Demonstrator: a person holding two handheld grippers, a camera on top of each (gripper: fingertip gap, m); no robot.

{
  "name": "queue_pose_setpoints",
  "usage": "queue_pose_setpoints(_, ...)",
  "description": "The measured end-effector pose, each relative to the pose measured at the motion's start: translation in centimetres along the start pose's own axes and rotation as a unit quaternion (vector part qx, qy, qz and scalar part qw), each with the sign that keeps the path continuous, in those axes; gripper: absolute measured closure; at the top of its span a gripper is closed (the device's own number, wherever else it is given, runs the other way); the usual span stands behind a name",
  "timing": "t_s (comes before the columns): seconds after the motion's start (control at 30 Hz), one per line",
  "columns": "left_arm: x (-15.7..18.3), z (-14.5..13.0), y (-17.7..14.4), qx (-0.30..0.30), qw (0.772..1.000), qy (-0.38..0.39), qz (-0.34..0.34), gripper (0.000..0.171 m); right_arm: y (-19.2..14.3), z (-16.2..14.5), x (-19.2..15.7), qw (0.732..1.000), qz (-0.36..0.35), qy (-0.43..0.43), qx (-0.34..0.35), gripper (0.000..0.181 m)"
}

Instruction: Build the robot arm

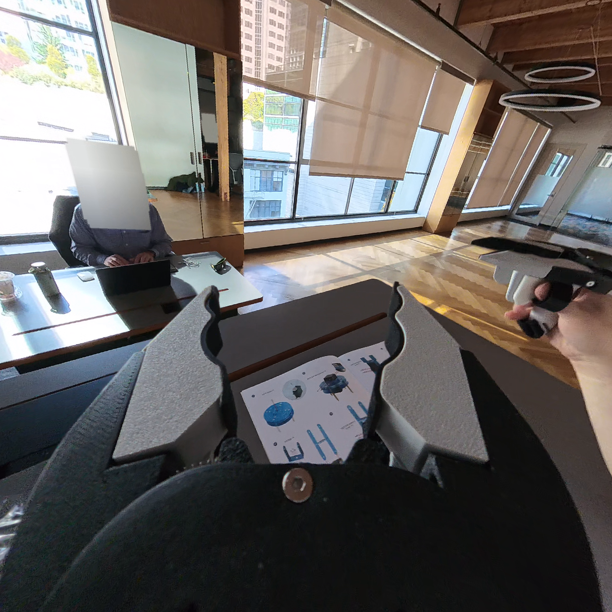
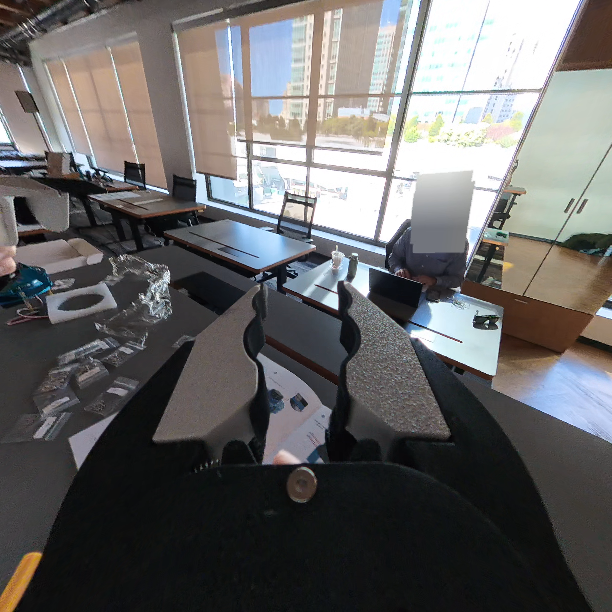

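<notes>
Your left gripper [image 1: 303, 299] and right gripper [image 2: 299, 293] both gape empty; their fingers half hide the booklet [image 1: 308, 407].

1. The white open instruction booklet with blue diagrams [image 1: 311, 407] is partly hidden behind the gripper fingers.
2. The small clear plastic parts bags [image 2: 82, 374] are blurred, their contents unreadable.
3. The blue object [image 2: 25, 286] is cut off at the left edge.

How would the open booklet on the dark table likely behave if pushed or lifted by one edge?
The booklet lies flat with thin white pages, so it probably sags if lifted by one edge. Pushed, it likely slides on the dark table, and loose pages may flip. It looks light for its spread.
</notes>
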State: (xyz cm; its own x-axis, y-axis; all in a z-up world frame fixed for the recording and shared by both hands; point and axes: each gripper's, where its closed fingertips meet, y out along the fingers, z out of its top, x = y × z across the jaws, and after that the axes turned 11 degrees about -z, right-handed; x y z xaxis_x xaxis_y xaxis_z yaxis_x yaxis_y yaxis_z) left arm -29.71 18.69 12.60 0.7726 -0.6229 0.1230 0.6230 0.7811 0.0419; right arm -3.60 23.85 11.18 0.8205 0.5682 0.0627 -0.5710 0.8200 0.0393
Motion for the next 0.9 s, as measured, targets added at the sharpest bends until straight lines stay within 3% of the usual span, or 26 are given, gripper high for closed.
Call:
queue_pose_setpoints(0.13,0.8,0.9,-0.5,0.025,0.999,-0.030,-0.015,0.079,0.3,-0.5,-0.4,1.000,0.006,0.021,-0.016,0.152)
queue_pose_setpoints(0.37,-0.2,-1.1,-0.5,-0.040,0.998,-0.044,0.019,0.082,0.8,-3.3,-1.4,0.995,0.007,-0.028,-0.100,0.155)
queue_pose_setpoints(0.53,-0.5,-1.8,-0.4,-0.066,0.997,-0.029,0.039,0.085,0.6,-3.8,-1.7,0.991,0.009,-0.055,-0.118,0.151)
queue_pose_setpoints(0.67,-0.6,-2.0,-0.3,-0.070,0.996,-0.028,0.043,0.085,0.4,-4.4,-1.6,0.989,0.018,-0.036,-0.141,0.142)
queue_pose_setpoints(0.9,-0.5,-2.2,-0.2,-0.069,0.996,-0.047,0.033,0.088,0.6,-4.7,-1.5,0.987,0.023,0.034,-0.155,0.153)
